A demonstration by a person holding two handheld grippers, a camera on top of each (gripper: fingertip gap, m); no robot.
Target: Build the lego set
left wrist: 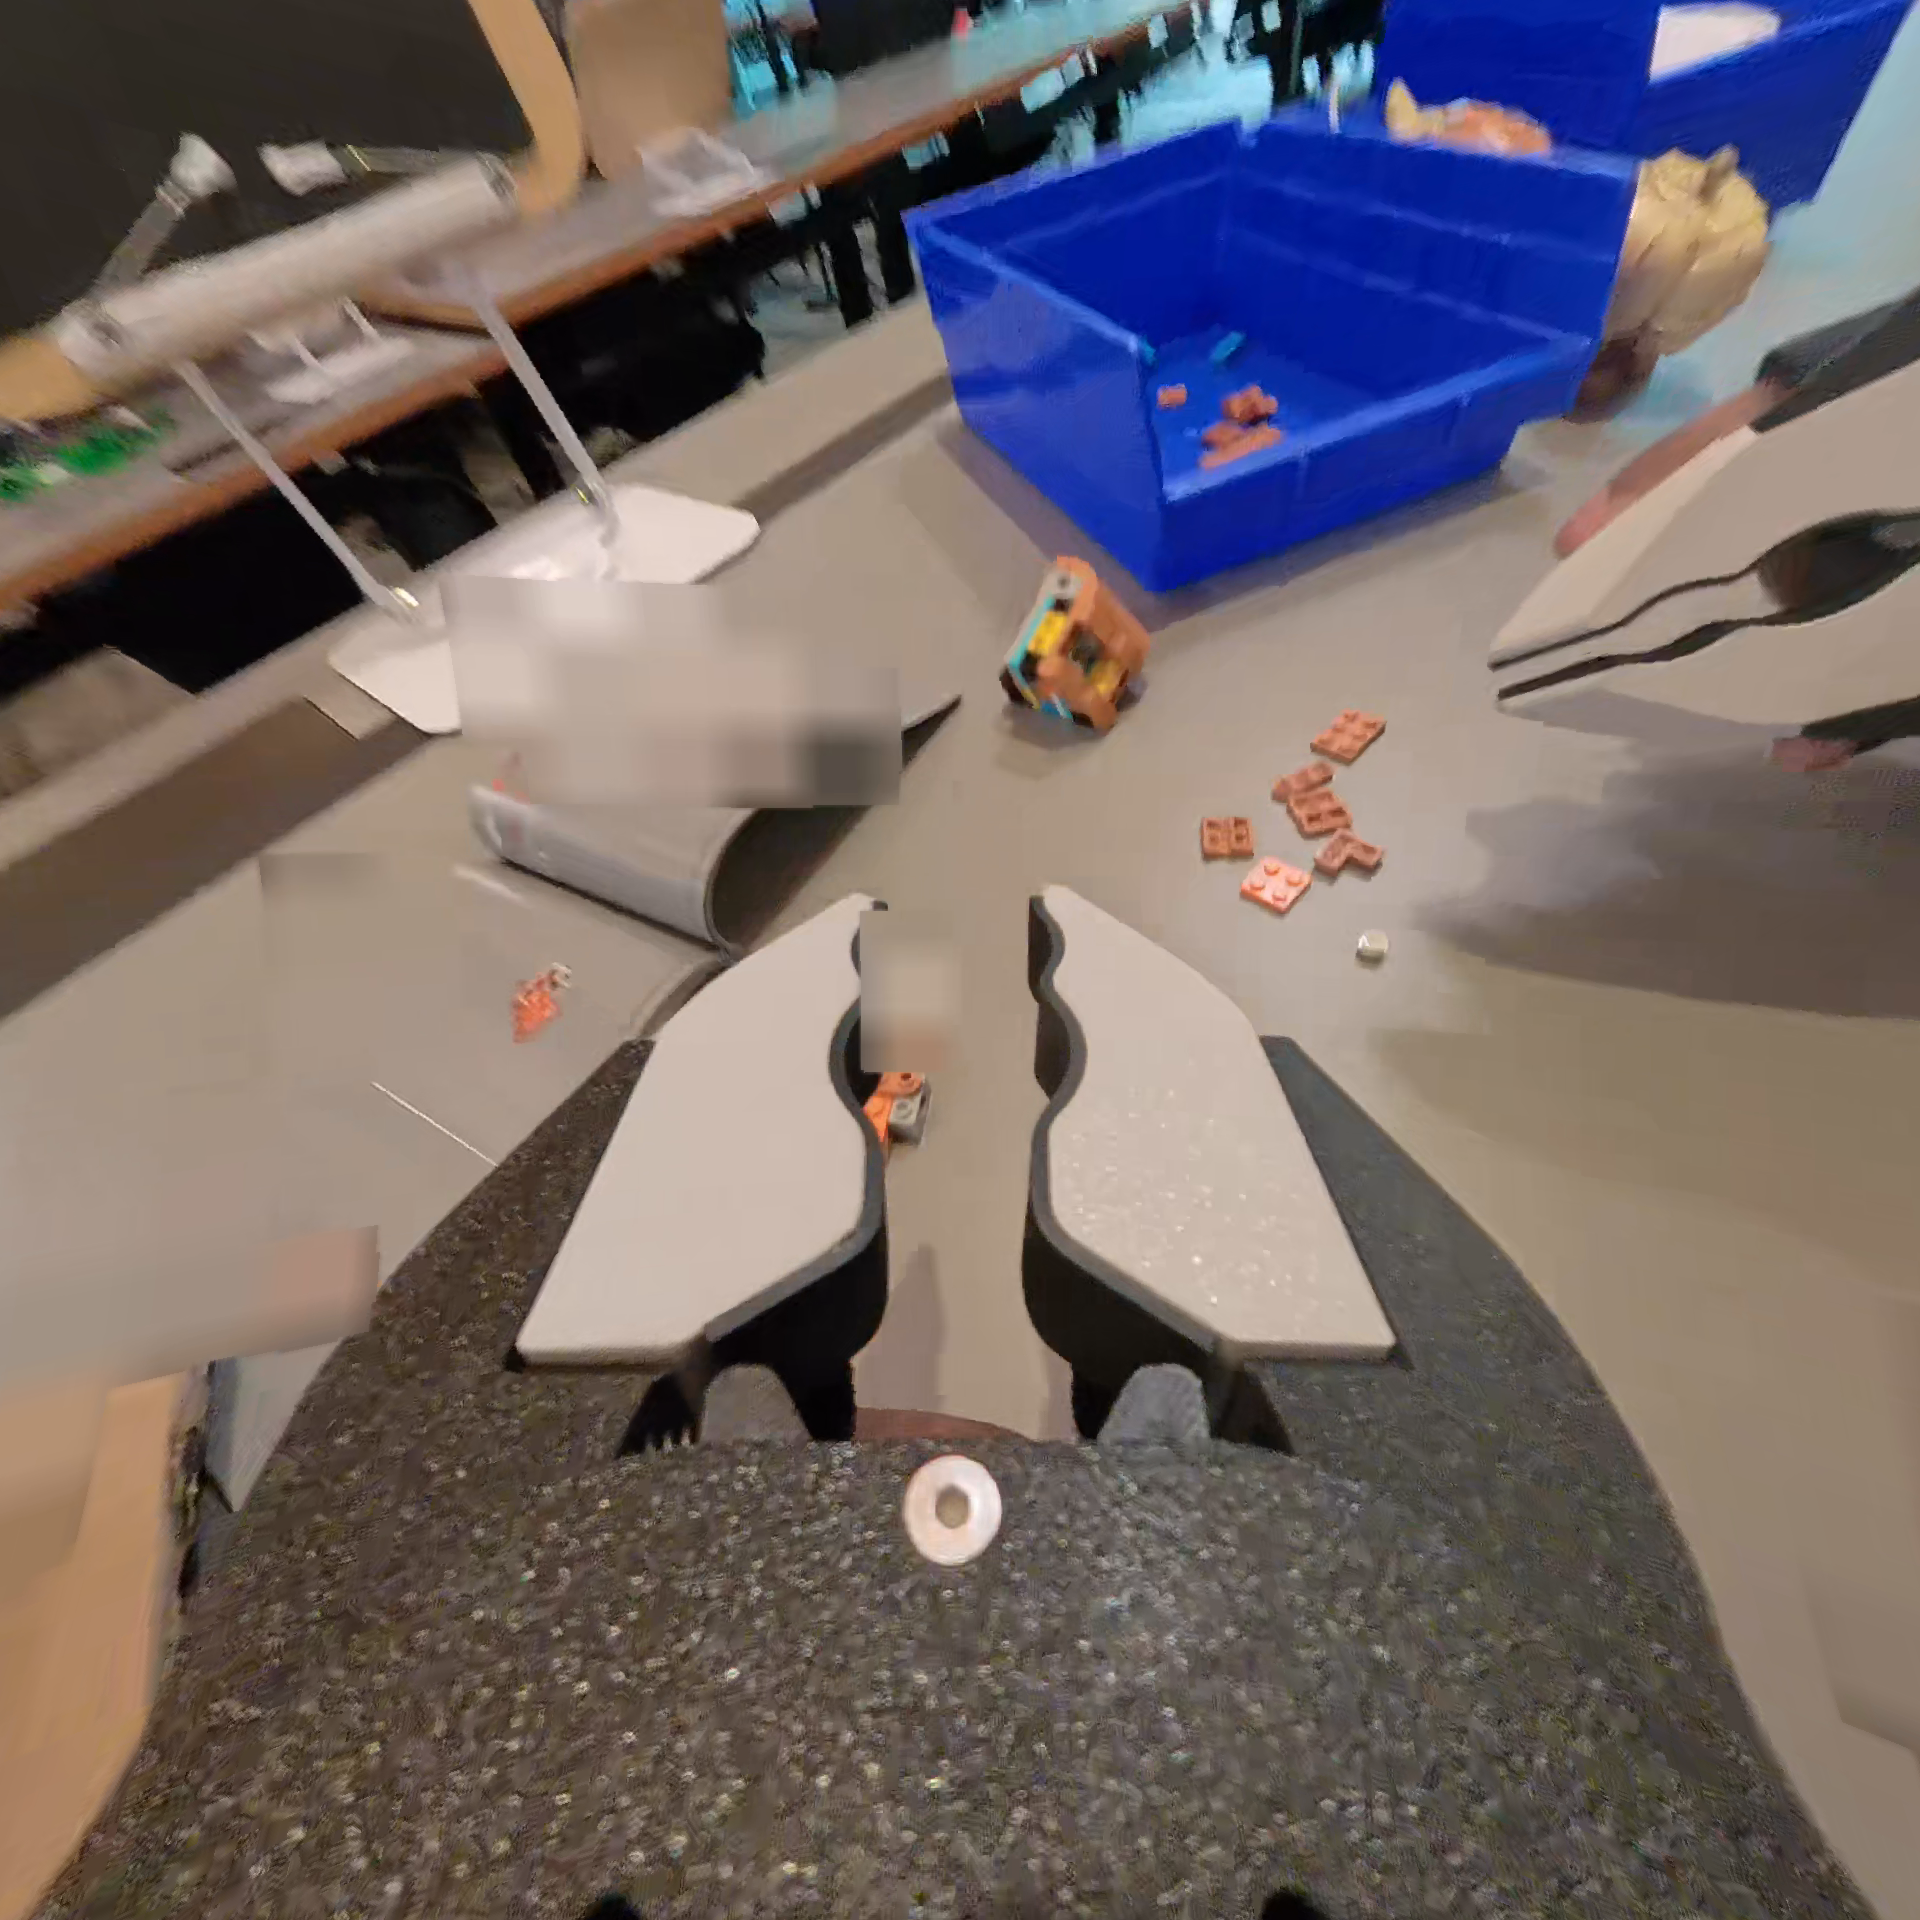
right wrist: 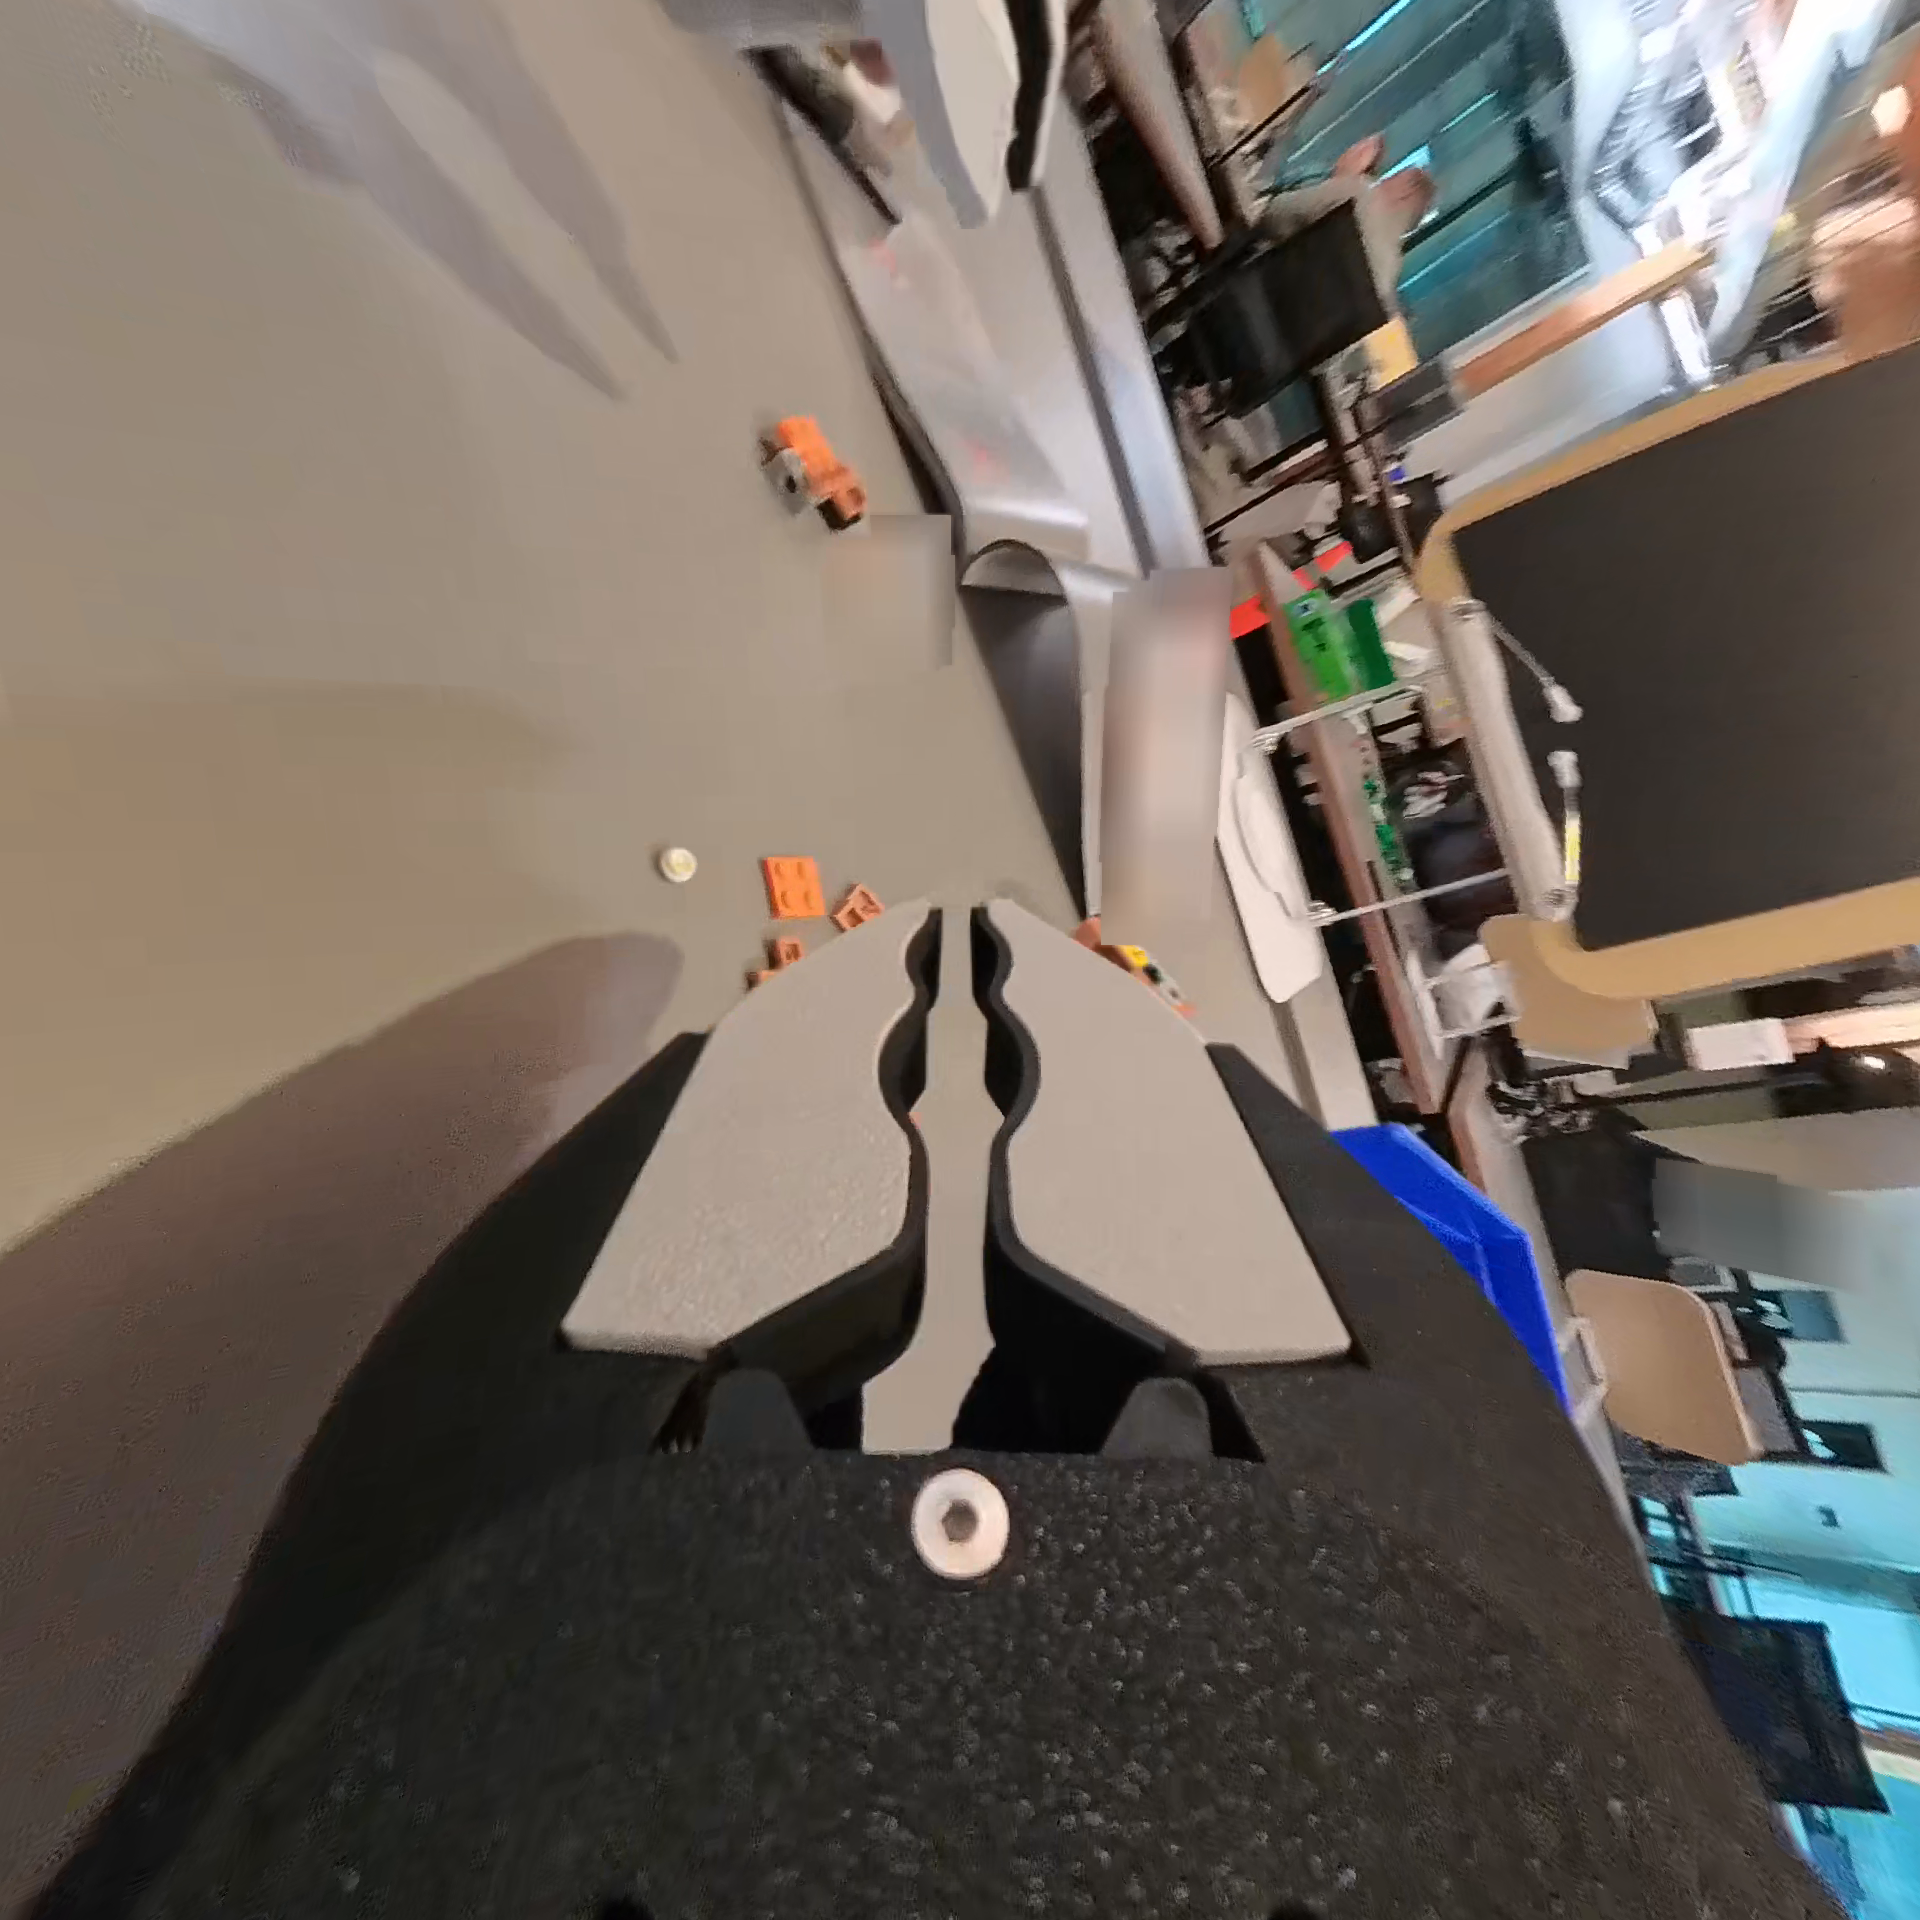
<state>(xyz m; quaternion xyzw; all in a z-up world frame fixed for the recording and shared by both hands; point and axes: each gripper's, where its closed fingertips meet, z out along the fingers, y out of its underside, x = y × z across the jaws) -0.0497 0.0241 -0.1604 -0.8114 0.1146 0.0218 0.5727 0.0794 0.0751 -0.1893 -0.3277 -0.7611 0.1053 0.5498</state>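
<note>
My left gripper [left wrist: 951,914] is open and empty, held above the grey table [left wrist: 1143,1039]. A small orange and grey Lego piece [left wrist: 899,1107] lies on the table below the gap, close to the left finger; it also shows in the right wrist view [right wrist: 810,473]. A partly built brown, yellow and blue model [left wrist: 1075,649] lies tilted ahead. Several loose brown and orange plates [left wrist: 1309,810] lie to its right. My right gripper [right wrist: 956,914] is shut with nothing in it, low over those plates [right wrist: 792,885]; it also shows in the left wrist view [left wrist: 1704,613].
A blue bin [left wrist: 1247,343] with a few brown pieces stands behind the model. A curled grey booklet [left wrist: 623,862] lies at the left, by a white stand base [left wrist: 665,530]. A small white round piece [left wrist: 1371,943] and a small orange piece [left wrist: 535,1003] lie loose. My hands' fingertips stand some 15 centimeters from each other.
</note>
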